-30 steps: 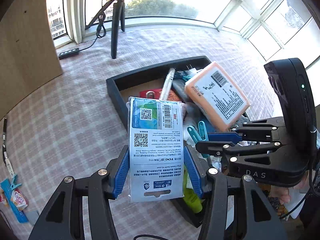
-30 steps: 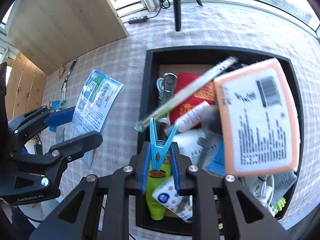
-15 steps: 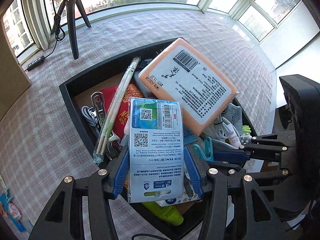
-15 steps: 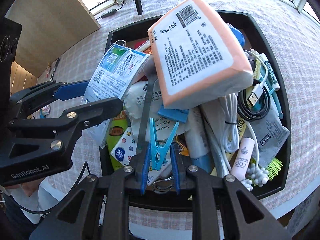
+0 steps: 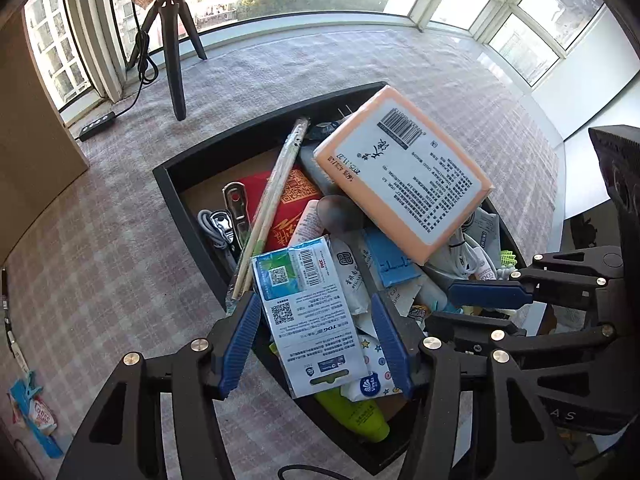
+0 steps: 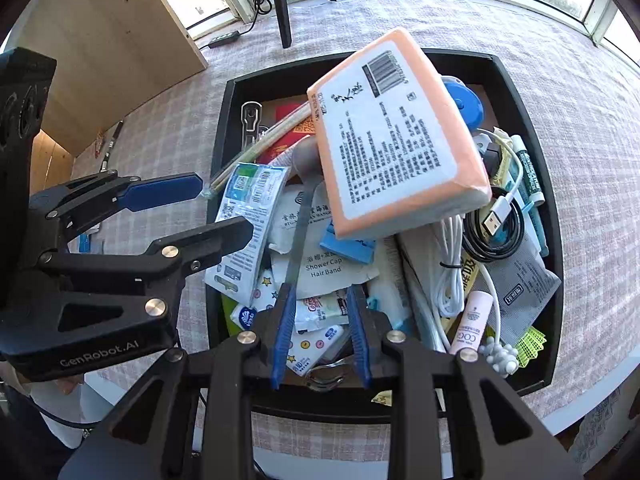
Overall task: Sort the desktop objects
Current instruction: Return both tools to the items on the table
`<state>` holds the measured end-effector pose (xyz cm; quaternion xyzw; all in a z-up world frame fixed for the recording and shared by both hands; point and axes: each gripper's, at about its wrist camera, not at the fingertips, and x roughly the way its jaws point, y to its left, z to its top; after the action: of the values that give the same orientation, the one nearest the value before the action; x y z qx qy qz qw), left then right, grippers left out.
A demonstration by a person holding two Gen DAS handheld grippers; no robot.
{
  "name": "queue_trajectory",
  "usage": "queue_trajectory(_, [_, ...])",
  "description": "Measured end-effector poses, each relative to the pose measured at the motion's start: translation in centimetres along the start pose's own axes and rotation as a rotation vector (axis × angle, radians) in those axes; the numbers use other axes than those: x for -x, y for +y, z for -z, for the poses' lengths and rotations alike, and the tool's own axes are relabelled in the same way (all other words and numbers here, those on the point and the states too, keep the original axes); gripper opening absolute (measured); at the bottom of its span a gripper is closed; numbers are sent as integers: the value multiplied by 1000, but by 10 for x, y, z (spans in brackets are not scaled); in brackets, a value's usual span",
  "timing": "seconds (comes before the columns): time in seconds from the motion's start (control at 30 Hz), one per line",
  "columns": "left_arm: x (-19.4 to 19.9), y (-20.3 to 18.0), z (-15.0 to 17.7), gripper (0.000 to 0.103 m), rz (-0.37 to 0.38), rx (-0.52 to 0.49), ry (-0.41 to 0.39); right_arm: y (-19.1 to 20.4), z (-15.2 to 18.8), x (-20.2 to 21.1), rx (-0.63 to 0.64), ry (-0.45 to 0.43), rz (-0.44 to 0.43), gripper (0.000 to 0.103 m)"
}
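Looking along the left gripper (image 5: 316, 336), its jaws are opening; the blue-and-white packet (image 5: 308, 312) lies between the blue pads, seemingly clear of both, tilted over the near left edge of the black tray (image 5: 172, 184). The tray is heaped: an orange tissue pack (image 5: 404, 176) leans high across its middle, and wrapped chopsticks (image 5: 272, 204) slant along the left side, their tip past the rim. Open checked tablecloth (image 5: 100, 260) spreads left of the tray as far as the tripod (image 5: 172, 52).

From the right wrist, the right gripper (image 6: 320, 332) hangs over the tray's near edge, jaws opening, nothing pressed between the pads; sachets (image 6: 316, 312) lie beneath. A blue peg (image 6: 374, 303) may be what peeks beside the right pad. The left gripper (image 6: 212, 208) crowds the tray's left rim, the packet (image 6: 248, 216) under it. Cables (image 6: 496, 220) fill the right side; bare cloth (image 6: 592, 128) lies beyond the rim.
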<state>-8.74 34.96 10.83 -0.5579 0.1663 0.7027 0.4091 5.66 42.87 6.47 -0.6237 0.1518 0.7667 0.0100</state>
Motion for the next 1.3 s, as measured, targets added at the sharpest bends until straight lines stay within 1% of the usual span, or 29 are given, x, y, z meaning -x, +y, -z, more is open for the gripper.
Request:
queue_trajectory(0.2, [22, 52, 16, 55, -44, 93, -34, 34, -17, 0, 57, -10, -19, 26])
queue_trajectory(0.3, [37, 87, 28, 55, -82, 155, -52, 59, -29, -6, 102, -13, -25, 26])
queue_trajectory(0.4, [52, 130, 45, 55, -123, 240, -64, 90, -40, -13, 160, -11, -42, 26])
queue_trajectory(0.57, [78, 211, 81, 55, -203, 417, -79, 160, -70, -32, 269, -2, -61, 26])
queue_trajectory(0.7, [98, 276, 118, 55, -260, 567, -96, 222, -95, -51, 354, 17, -85, 27])
queue_trajectory(0.77, [106, 305, 135, 55, -289, 633, -97, 254, -106, -62, 394, 25, -85, 28])
queue_trajectory(0.83, [111, 330, 152, 55, -327, 690, -92, 285, -117, -77, 432, 29, -92, 33])
queue_trajectory(0.9, [114, 354, 169, 55, -346, 754, -88, 314, -126, -91, 463, 28, -79, 34])
queue_trajectory(1.07, [116, 397, 201, 55, -373, 870, -89, 373, -142, -128, 526, 36, -57, 34])
queue_trajectory(1.2, [114, 418, 216, 56, -371, 923, -93, 402, -153, -157, 543, 55, -47, 34])
queue_trajectory(1.3, [108, 430, 223, 59, -365, 955, -86, 418, -163, -176, 533, 70, -43, 34])
